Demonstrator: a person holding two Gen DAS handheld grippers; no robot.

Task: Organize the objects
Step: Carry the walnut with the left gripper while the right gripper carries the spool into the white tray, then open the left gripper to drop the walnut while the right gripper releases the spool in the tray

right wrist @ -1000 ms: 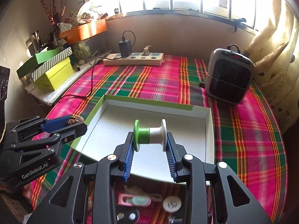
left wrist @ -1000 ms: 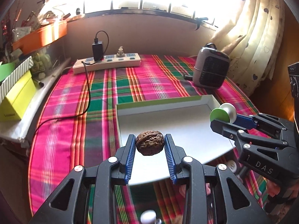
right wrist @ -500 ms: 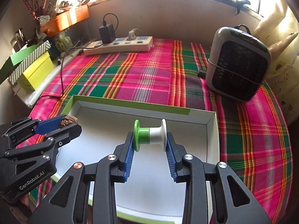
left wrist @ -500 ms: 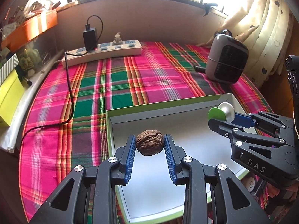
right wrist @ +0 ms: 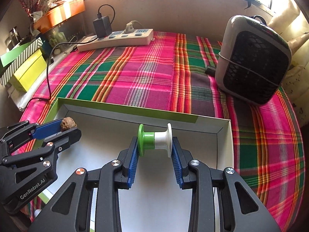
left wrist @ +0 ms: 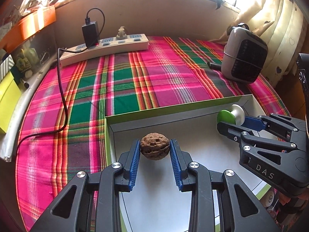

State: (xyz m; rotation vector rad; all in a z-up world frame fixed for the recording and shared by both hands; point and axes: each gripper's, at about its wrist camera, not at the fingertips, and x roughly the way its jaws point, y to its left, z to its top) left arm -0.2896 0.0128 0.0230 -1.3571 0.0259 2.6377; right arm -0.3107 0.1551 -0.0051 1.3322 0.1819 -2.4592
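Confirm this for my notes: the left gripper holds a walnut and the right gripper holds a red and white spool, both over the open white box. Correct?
Not quite. The spool in the right gripper is green and white, not red and white, as the right wrist view shows. The rest stands: the left gripper holds a walnut, and both are over the open white box.

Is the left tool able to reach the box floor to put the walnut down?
Probably yes: the left tool holds the walnut over the open box, floor bare beneath.
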